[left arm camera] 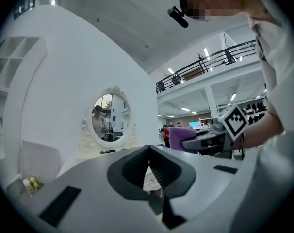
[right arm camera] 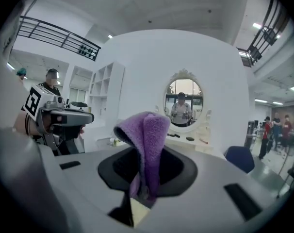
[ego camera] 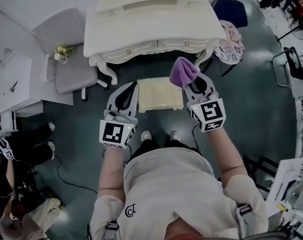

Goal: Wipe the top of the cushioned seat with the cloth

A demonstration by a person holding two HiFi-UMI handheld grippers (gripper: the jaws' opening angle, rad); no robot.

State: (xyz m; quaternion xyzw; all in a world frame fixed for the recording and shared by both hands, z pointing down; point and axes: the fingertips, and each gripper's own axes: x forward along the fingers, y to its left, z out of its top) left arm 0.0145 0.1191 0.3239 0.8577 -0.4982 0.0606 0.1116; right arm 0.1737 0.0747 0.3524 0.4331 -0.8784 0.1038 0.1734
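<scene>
Right tool was clamped on the purple cloth, up by the cushioned seat's right edge. Seat lay just left, between both tools. Left tool was closed, empty.

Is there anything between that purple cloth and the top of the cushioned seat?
Nothing visible. The right gripper grips the cloth over the cushioned seat's far right corner; its top is bare.
</scene>
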